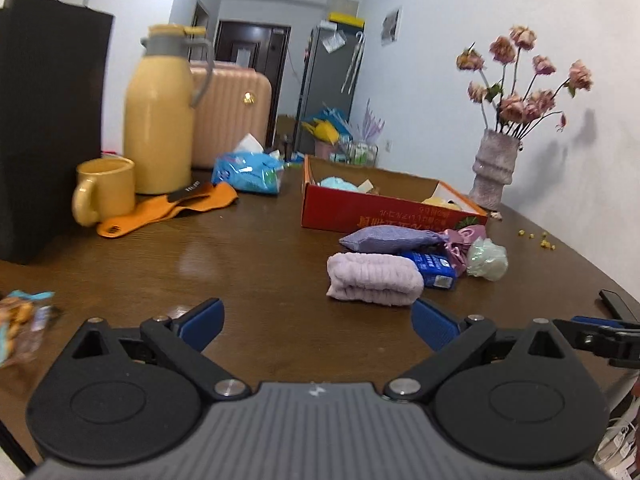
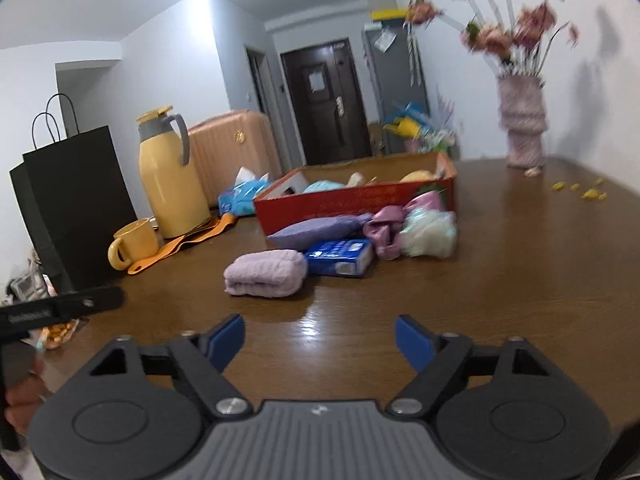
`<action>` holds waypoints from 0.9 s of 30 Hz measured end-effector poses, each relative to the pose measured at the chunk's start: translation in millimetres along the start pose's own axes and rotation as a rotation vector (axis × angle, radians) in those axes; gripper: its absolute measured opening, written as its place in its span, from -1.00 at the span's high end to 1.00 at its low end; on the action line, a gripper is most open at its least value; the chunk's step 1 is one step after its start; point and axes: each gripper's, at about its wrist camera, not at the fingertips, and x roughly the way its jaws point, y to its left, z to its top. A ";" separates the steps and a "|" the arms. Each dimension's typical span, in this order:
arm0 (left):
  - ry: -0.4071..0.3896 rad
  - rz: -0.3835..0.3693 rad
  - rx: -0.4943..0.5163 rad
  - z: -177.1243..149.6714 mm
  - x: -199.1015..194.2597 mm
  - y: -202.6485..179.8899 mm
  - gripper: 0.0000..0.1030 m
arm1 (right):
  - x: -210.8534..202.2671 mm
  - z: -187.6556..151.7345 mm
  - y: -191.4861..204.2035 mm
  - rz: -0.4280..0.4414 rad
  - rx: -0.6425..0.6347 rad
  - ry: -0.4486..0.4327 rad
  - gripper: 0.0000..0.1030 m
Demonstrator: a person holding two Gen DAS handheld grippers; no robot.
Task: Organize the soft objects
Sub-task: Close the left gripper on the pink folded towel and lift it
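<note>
A folded lilac towel (image 1: 374, 279) (image 2: 265, 272) lies on the brown table (image 1: 248, 256), nearest to me. Behind it rest a purple sachet (image 1: 390, 239) (image 2: 316, 232), a blue tissue pack (image 1: 434, 268) (image 2: 340, 258), a pink satin pouch (image 1: 460, 246) (image 2: 384, 232) and a pale green mesh puff (image 1: 488, 259) (image 2: 430, 232). A red cardboard box (image 1: 360, 208) (image 2: 344, 202) behind them holds several soft items. My left gripper (image 1: 318, 326) stands open over bare table, just short of the towel. My right gripper (image 2: 320, 340) is open too, with nothing between its fingers.
A yellow thermos (image 1: 158, 112), yellow mug (image 1: 104, 192), orange strap (image 1: 168, 212) and black paper bag (image 1: 44, 128) stand at the left. A blue wipes pack (image 1: 248, 172) sits mid-back. A vase of dried roses (image 1: 496, 168) stands at the right. A snack bag (image 1: 22, 320) lies near the left edge.
</note>
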 end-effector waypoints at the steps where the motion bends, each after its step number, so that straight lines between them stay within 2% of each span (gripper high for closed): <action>1: 0.006 -0.013 -0.006 4.6 10.9 1.2 -0.87 | 12.6 4.4 0.6 0.010 0.009 0.011 -0.45; 3: 0.037 -0.040 -0.021 16.2 35.2 4.8 -0.61 | 41.4 14.5 0.8 0.025 0.030 0.030 -0.36; 6: 0.101 -0.103 -0.061 32.3 79.0 12.4 -0.41 | 85.2 30.8 -0.3 0.044 0.084 0.057 -0.08; 8: 0.143 -0.126 -0.092 38.3 105.0 16.1 -0.35 | 113.8 40.6 -1.9 0.071 0.127 0.078 -0.03; 10: 0.170 -0.178 -0.120 41.2 127.6 20.2 -0.34 | 137.8 46.5 -2.1 0.092 0.159 0.104 0.03; 13: 0.221 -0.253 -0.162 42.2 155.4 27.3 -0.20 | 162.2 48.0 -2.5 0.109 0.184 0.119 0.09; 15: 0.246 -0.277 -0.181 40.0 167.5 29.8 0.14 | 174.6 46.6 -4.3 0.107 0.189 0.136 0.13; 16: 0.257 -0.287 -0.186 38.2 171.6 30.4 0.24 | 178.7 45.8 -6.2 0.113 0.196 0.142 0.16; 17: 0.264 -0.295 -0.191 36.6 174.3 30.8 0.33 | 181.9 44.4 -8.7 0.130 0.210 0.147 0.27; 19: 0.258 -0.294 -0.196 33.9 174.2 30.8 0.38 | 186.3 42.5 -12.2 0.170 0.237 0.162 0.44; 21: 0.251 -0.296 -0.201 33.6 171.2 30.9 0.46 | 187.1 41.0 -12.5 0.185 0.248 0.165 0.46; 27: 0.236 -0.318 -0.223 33.8 140.0 20.6 0.47 | 168.5 40.5 -8.5 0.213 0.236 0.158 0.53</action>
